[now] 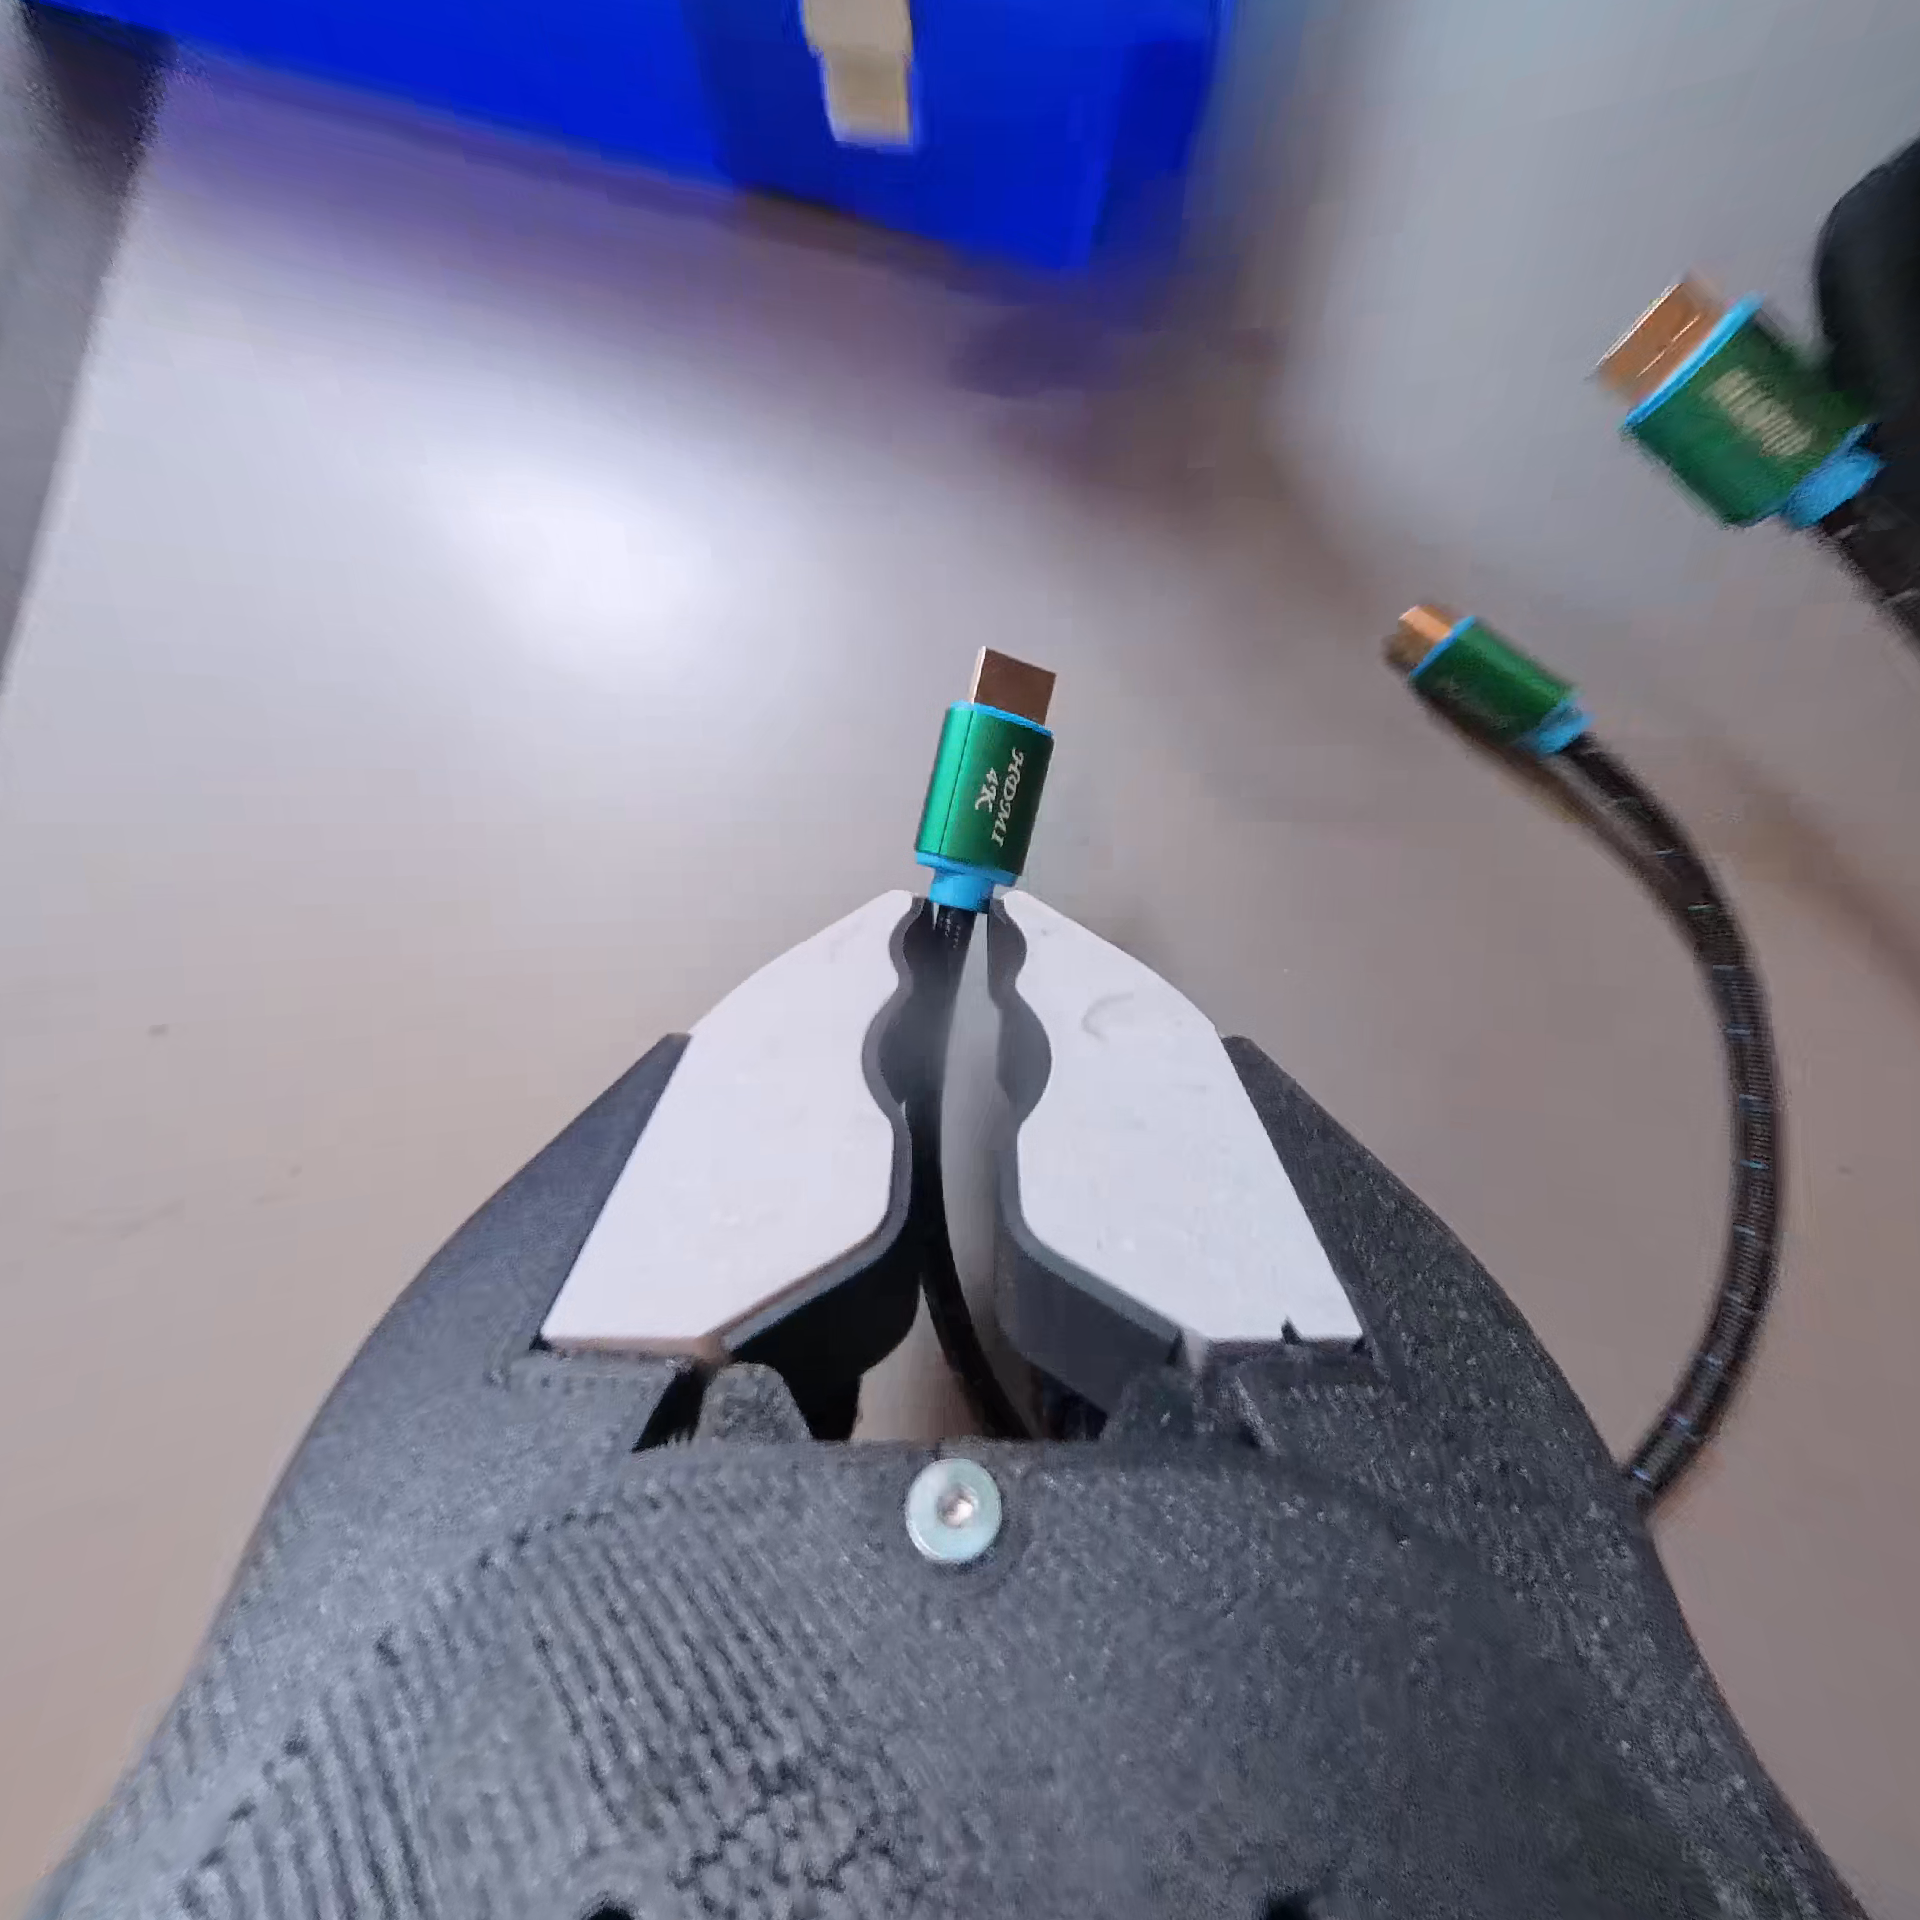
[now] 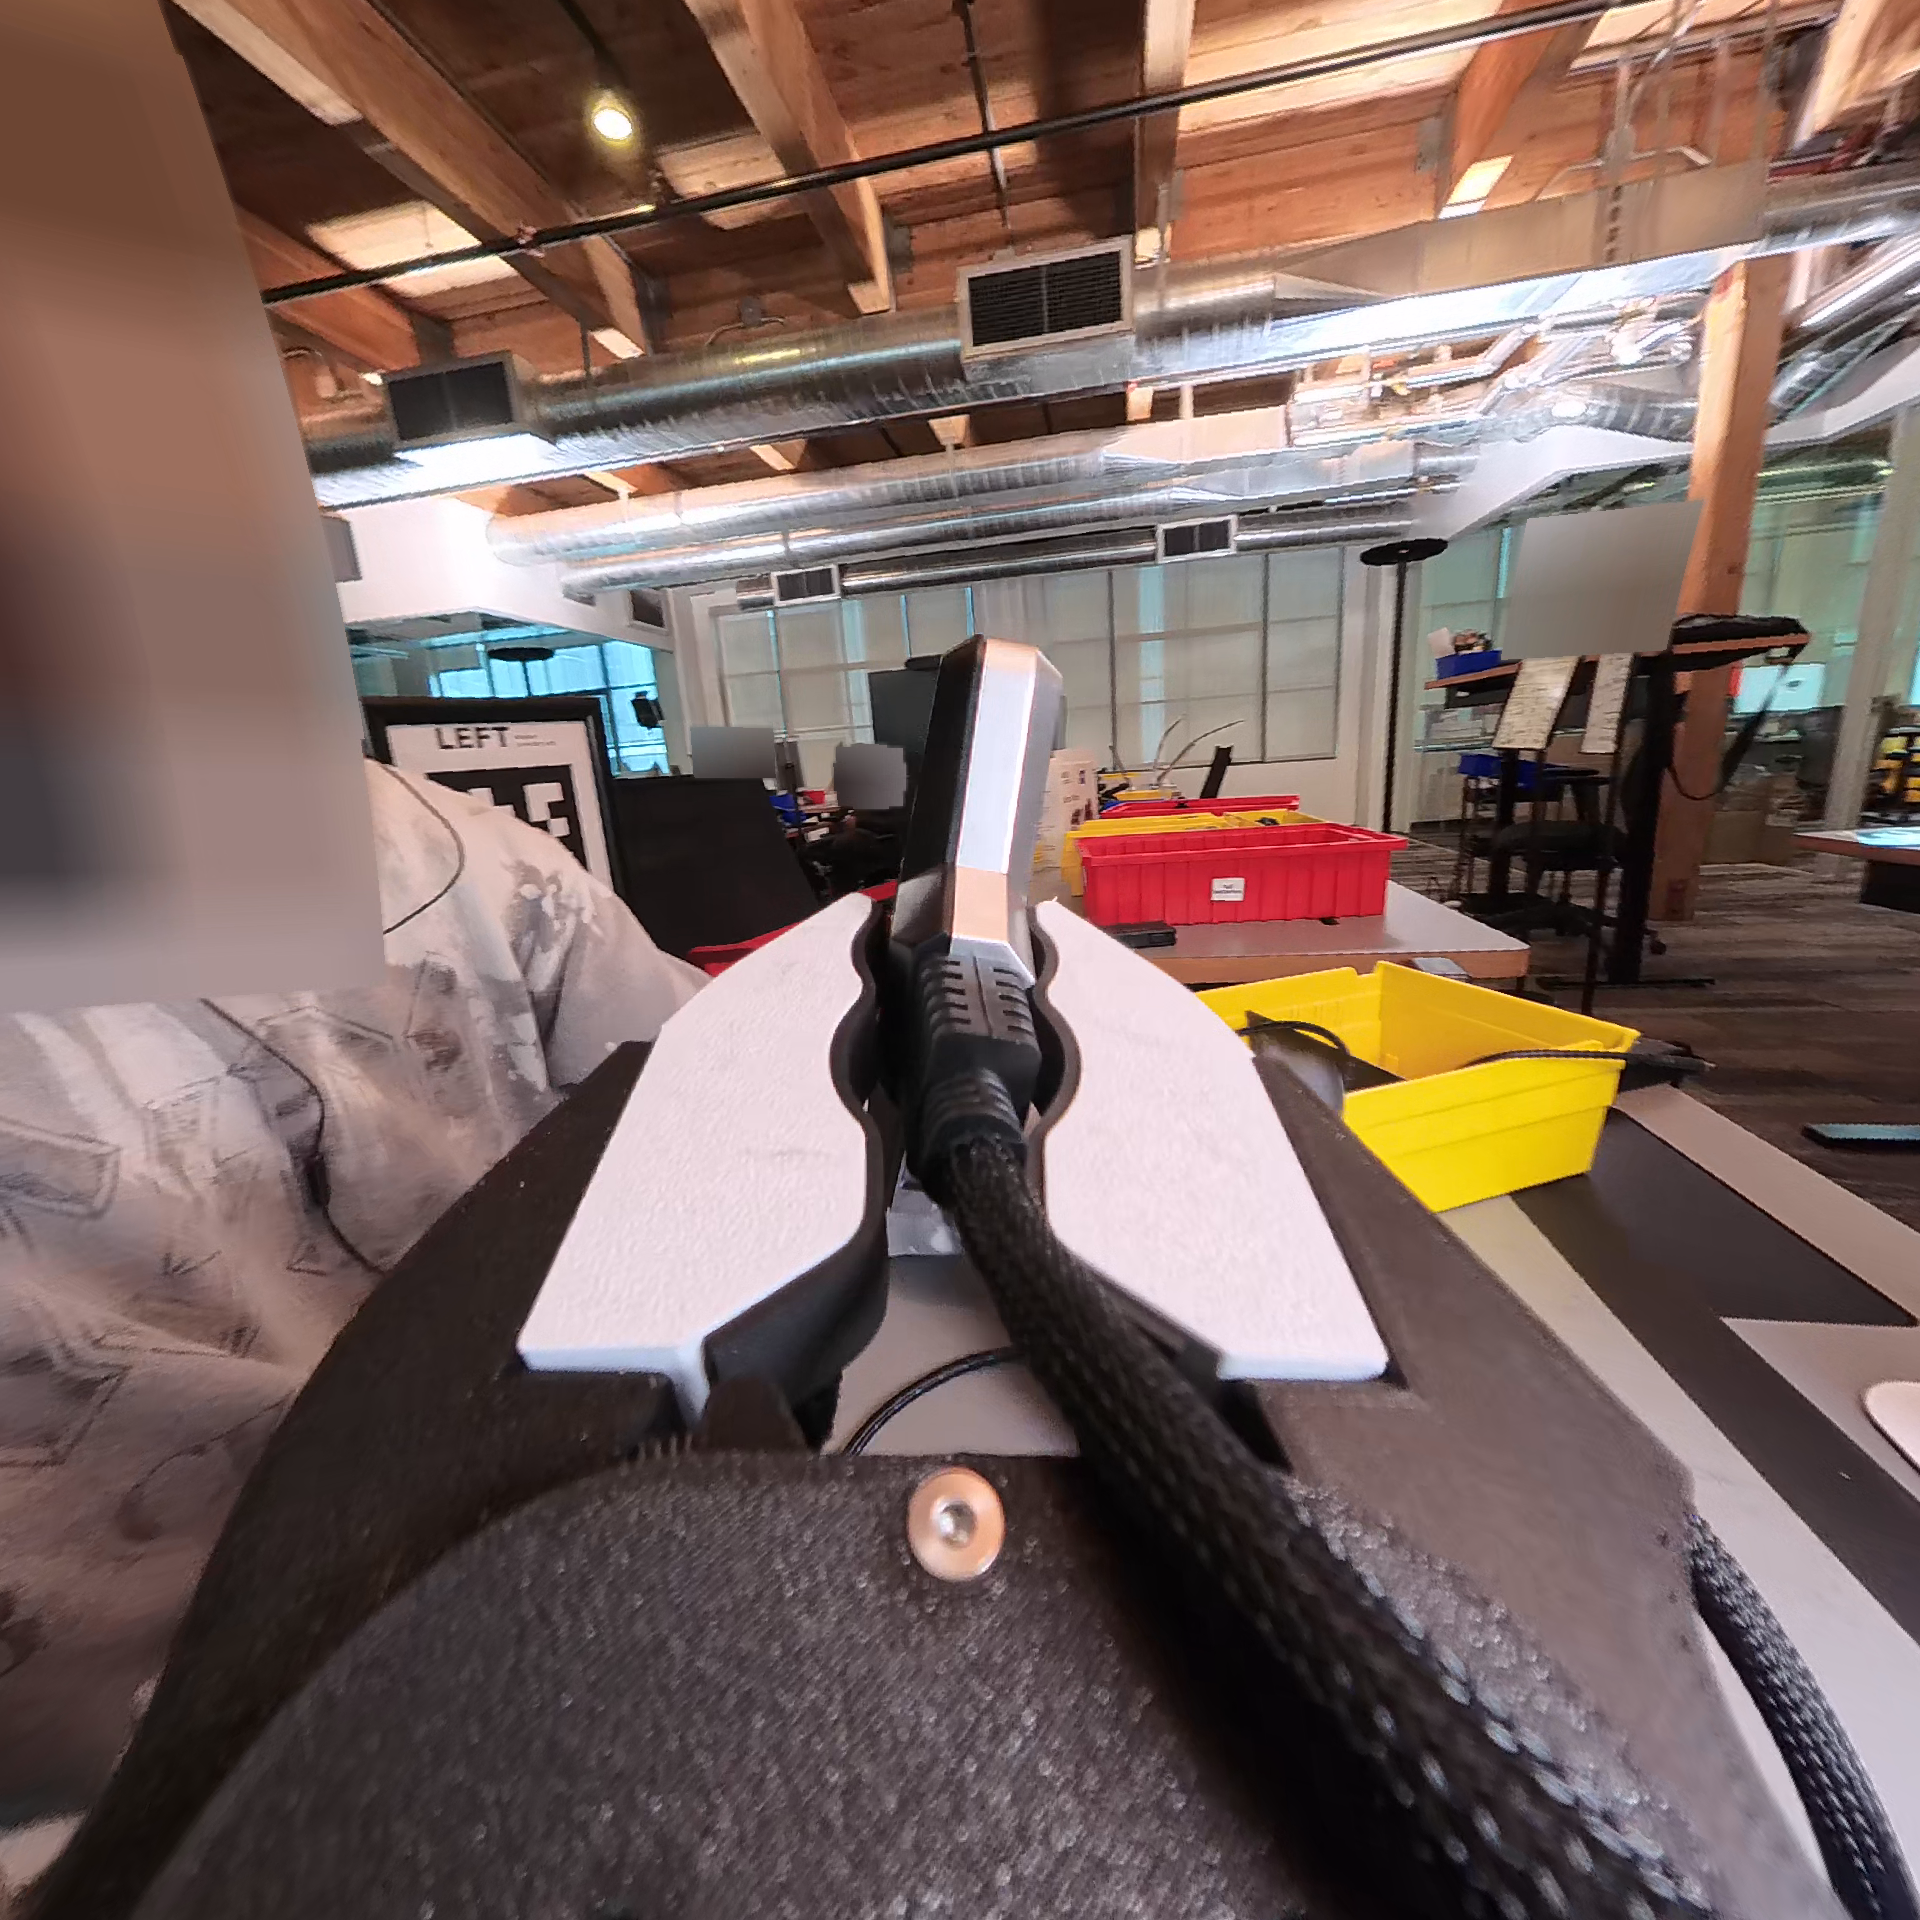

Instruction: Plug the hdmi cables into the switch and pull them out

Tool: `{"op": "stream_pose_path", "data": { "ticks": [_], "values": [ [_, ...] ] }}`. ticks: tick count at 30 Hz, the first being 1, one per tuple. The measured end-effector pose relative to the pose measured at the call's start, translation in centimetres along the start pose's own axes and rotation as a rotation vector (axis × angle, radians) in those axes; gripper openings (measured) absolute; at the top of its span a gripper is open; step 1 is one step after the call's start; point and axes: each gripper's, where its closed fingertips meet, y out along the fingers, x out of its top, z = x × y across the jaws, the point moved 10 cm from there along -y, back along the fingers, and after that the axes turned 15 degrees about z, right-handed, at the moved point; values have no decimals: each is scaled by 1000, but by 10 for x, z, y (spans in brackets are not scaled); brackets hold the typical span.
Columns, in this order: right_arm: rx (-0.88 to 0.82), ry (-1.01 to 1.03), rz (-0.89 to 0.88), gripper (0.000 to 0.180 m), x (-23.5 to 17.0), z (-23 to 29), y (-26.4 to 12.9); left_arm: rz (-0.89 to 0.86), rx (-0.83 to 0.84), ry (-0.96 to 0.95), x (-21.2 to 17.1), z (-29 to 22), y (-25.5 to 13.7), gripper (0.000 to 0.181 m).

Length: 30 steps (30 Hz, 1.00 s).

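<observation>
A blue bin [image 1: 644, 94] sits on the grey table [image 1: 416, 623]; yellow bin [image 2: 1455, 1081] and red bin [image 2: 1236, 878] beyond.

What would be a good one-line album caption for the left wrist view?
Left gripper pinches a braided cable just behind its green HDMI plug, held above a grey table.

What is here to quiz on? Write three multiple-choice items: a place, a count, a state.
1. Where does the left gripper grip?
A. the gold tip
B. the braided cord behind the held plug
C. the blue bin
2. How many green plugs show in the left wrist view?
A. one
B. two
C. three
3. The right gripper is:
A. open, empty
B. shut on the switch
C. lying in a bin

B: the fingers pinch the cord below the plug.
C: the held plug, the table plug, the blurred plug.
B: the fingers clamp its ribbed base.
</observation>
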Motion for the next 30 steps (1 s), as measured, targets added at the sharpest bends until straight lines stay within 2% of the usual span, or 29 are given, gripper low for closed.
{"op": "stream_pose_path", "data": {
  "ticks": [1,7,11,14,19,30],
  "values": [
    [-13,6,-1,23,-1,-2,0,-45,-12,-20,-2,2,-11,11],
    [-48,97,87,22,-12,-14,9,-340,-43,-152,-22,12,-83,11],
    [-41,164,266,22,-28,-22,31,-374,46,-200,-29,9,-116,10],
    [-104,206,338,22,-36,-30,45,-364,79,-209,-25,-2,-133,10],
    [-173,213,400,22,-42,-35,57,-249,73,-198,-15,-24,-142,10],
    [-83,227,417,22,-50,-33,63,-249,-175,-134,-8,-41,-137,10]
  ]
}}
